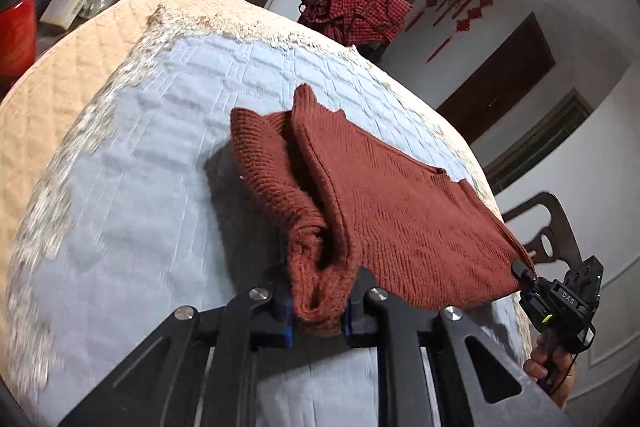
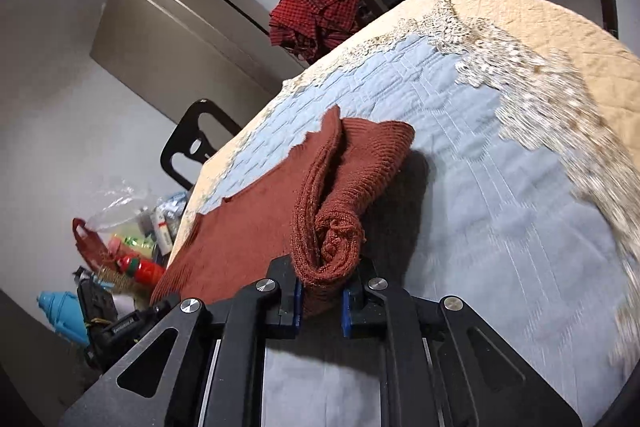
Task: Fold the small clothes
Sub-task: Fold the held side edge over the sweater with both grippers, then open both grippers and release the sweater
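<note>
A rust-brown knitted sweater (image 1: 372, 195) is found on the blue quilted centre of a bed (image 1: 120, 187), its far part lying on the cover, its near edge raised off it; the left gripper (image 1: 318, 311) is seen clenched on a bunched near corner of the knit, the fabric pinched between the blue pads; the right gripper (image 2: 320, 307) is likewise clenched on the opposite near corner, a thick roll of knit being squeezed between its pads; in the left wrist view the right gripper is also noted at the right end of the stretched hem, with a hand (image 1: 548, 359) below it

The sweater is judged soft, limp and light to moderate in weight; no stiffness is expected, so any unsupported span will sag between the two holds, as the hem already dips slightly; the coarse rib is judged to give good friction against the pads, so slipping is thought unlikely, though the loose knit may stretch or snag if pulled hard; nothing fragile is noted

Hold is best taken at the two near corners, as at present, with the hem kept taut between them; the bunched rolls in each grip are judged bulky and may leave uneven corners once laid down

A red checked garment (image 1: 352, 7) is noted beyond the far edge of the bed, well apart
</note>
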Demonstrator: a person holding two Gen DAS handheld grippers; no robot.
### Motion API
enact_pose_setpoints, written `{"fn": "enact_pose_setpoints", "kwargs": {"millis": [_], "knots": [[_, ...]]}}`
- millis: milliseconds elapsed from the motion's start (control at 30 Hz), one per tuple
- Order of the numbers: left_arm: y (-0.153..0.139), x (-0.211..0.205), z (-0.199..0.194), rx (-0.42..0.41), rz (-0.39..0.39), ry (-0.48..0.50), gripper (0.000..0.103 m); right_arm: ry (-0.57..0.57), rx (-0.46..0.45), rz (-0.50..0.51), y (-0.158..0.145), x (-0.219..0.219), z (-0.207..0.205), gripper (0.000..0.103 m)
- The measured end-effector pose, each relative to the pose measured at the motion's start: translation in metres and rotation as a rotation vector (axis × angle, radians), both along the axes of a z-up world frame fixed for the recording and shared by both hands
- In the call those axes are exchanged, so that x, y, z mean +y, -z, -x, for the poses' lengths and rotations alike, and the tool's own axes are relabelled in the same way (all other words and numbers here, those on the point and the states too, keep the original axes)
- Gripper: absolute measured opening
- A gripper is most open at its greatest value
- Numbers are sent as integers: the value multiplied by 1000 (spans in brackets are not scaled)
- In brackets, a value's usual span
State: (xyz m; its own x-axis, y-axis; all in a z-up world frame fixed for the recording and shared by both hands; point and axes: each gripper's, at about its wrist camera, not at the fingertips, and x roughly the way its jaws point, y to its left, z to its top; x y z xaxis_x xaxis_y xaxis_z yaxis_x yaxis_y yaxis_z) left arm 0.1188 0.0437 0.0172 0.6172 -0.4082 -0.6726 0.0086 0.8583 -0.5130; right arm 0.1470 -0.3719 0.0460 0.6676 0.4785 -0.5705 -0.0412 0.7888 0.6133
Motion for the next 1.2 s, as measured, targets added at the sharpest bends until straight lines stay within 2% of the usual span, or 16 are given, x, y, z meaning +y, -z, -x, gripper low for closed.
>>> {"fn": "enact_pose_setpoints", "kwargs": {"millis": [200,300,433,500,567,700,800,933,1033,1200], "knots": [[8,7,65,39,62,16,18,-5,78,7,2,-15,69,13],[17,7,87,61,56,3,18,10,124,-2,11,-22,97,13],[25,6,91,62,19,7,23,-11,127,43,15,-19,108,16],[23,6,91,62,19,8,24,-2,136,104,15,-16,104,25],[17,6,93,46,-27,-3,32,-1,115,191,7,-13,107,30],[10,11,96,6,-100,-27,47,30,23,366,-18,-12,121,31],[11,10,87,5,-107,-11,49,25,-68,421,-38,-3,128,31],[14,5,70,-1,-129,-7,51,-102,-183,427,-47,48,119,31],[18,6,57,3,-101,-4,53,-241,-183,446,-33,97,100,31],[18,3,42,-14,-108,6,59,-390,-133,509,-8,155,68,31]]}}
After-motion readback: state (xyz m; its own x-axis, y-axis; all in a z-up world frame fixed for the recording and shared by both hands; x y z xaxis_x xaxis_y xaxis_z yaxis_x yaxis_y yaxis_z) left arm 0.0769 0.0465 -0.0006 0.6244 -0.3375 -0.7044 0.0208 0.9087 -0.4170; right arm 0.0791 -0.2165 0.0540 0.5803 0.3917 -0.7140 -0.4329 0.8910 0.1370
